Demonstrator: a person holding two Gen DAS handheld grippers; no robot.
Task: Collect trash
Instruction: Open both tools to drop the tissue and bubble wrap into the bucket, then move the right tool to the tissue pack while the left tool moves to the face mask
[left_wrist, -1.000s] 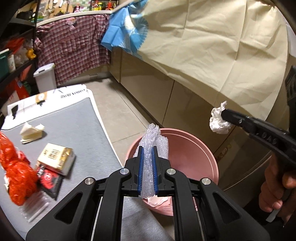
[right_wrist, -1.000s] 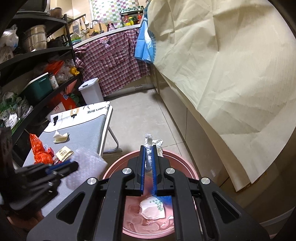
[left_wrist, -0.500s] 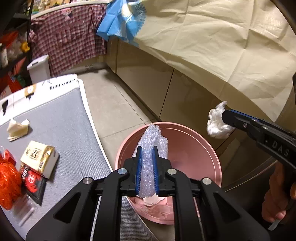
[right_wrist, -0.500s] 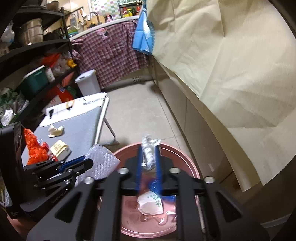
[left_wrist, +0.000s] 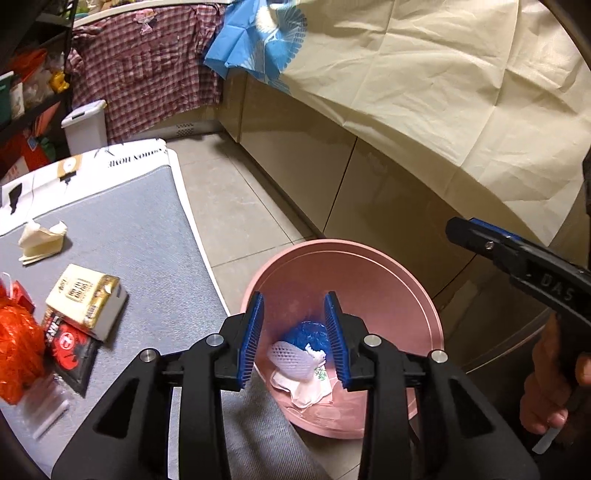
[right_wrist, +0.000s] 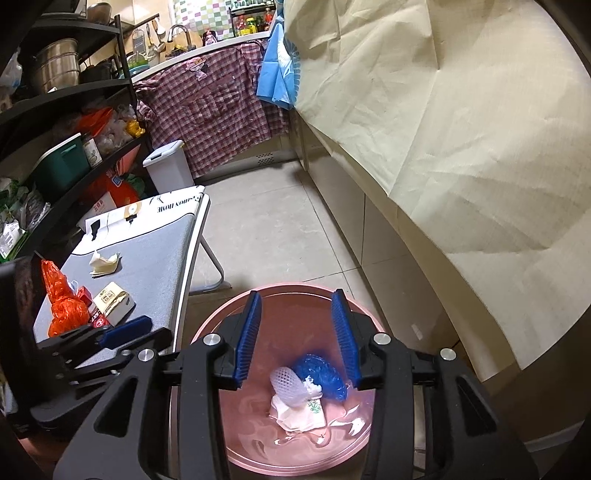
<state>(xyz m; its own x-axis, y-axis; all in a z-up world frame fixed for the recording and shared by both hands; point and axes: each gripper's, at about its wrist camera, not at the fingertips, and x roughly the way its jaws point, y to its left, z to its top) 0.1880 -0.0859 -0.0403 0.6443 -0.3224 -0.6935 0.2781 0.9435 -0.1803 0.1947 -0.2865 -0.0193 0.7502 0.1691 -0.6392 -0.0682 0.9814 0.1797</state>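
A pink bin (left_wrist: 369, 266) stands on the floor beside the grey table (left_wrist: 129, 229); it also shows in the right wrist view (right_wrist: 295, 458). Inside lie bubble wrap (right_wrist: 286, 380), a white wad (right_wrist: 313, 384), a blue bag (right_wrist: 321, 371) and paper (right_wrist: 299, 415). My left gripper (left_wrist: 293, 336) is open and empty above the bin's near rim. My right gripper (right_wrist: 297, 334) is open and empty over the bin. On the table lie an orange bag (left_wrist: 16, 339), a cream box (left_wrist: 86, 299), a red-black packet (left_wrist: 70, 347) and a crumpled tissue (left_wrist: 40, 240).
Cabinets draped with a beige sheet (right_wrist: 443, 129) run along the right. A white lidded bin (right_wrist: 170, 166) and black shelves (right_wrist: 55, 122) stand at the back left. A clear plastic piece (left_wrist: 48, 413) lies at the table's near edge.
Both grippers have opened. The bubble wrap has left my left gripper and the white wad has left my right gripper; both now lie in the pink bin.
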